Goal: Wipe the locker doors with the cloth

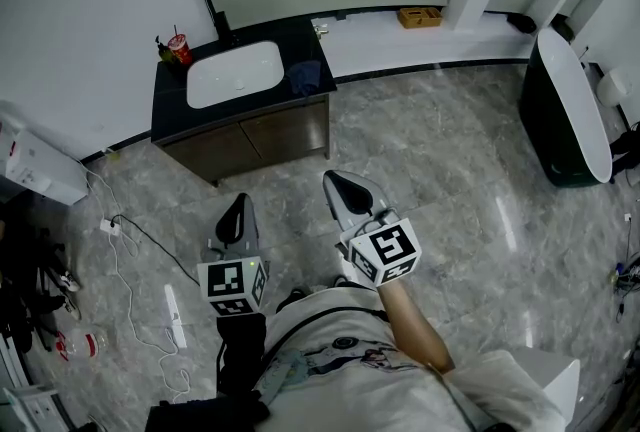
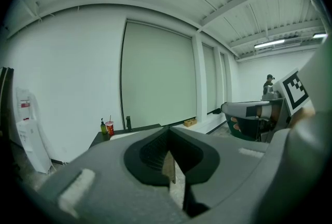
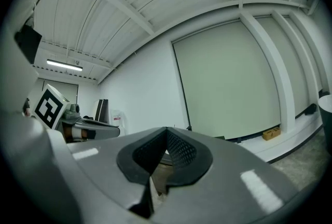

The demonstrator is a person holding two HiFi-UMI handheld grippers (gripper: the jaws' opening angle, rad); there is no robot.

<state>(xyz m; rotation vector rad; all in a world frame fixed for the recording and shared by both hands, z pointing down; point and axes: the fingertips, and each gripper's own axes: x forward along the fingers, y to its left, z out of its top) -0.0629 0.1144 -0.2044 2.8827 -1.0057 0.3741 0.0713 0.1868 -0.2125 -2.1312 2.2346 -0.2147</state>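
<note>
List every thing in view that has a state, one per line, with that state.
left gripper: jaws shut, nothing between them.
right gripper: jaws shut, nothing between them.
cloth: crumpled on the counter beside the basin, not held.
cabinet doors: shut.
cup: upright, with a straw in it.

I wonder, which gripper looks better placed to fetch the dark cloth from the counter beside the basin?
Right, probably. The right gripper reaches further forward and sits nearer the cloth at the right end of the counter than the left gripper. Both are shut and empty, so either must open first.
</note>
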